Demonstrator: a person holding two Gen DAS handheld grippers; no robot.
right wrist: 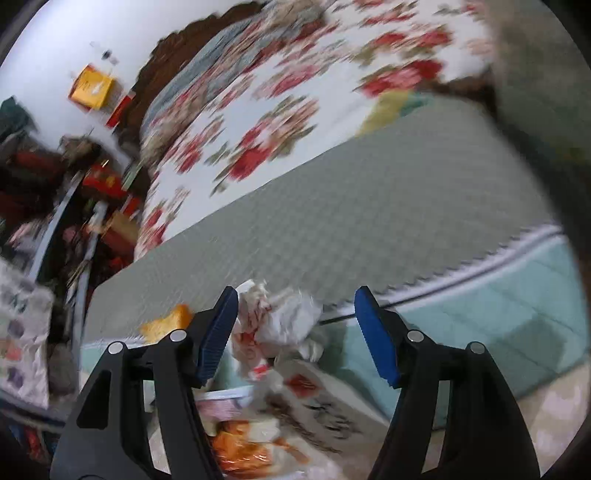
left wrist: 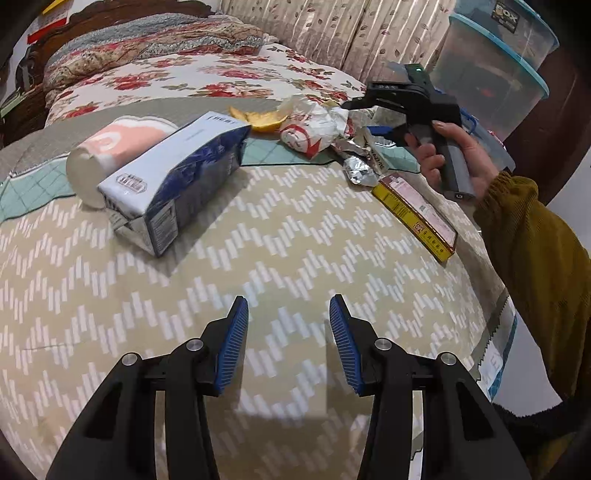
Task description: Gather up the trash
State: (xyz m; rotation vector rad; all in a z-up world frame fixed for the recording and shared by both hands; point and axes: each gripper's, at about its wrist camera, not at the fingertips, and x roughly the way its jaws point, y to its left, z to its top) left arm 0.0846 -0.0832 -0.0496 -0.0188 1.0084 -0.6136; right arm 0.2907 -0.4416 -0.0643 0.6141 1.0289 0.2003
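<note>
Open left tongs [left wrist: 289,314] face carton [left wrist: 173,177], lying lengthwise away.

Carton [left wrist: 177,173] lies on bed [left wrist: 258,236], left of crumpled wrapper [left wrist: 314,125].

A home bedroom: a bed [left wrist: 280,236] with a flowered quilt [left wrist: 207,79], curtains [left wrist: 332,29] behind it, storage boxes [left wrist: 495,62] beside it.

A beige-and-white zigzag cover [left wrist: 280,236], a red-flowered white quilt [left wrist: 207,79], a blue-and-white carton [left wrist: 177,173], a yellow box [left wrist: 417,214] and blue-padded fingers [left wrist: 232,347] are seen.
</note>
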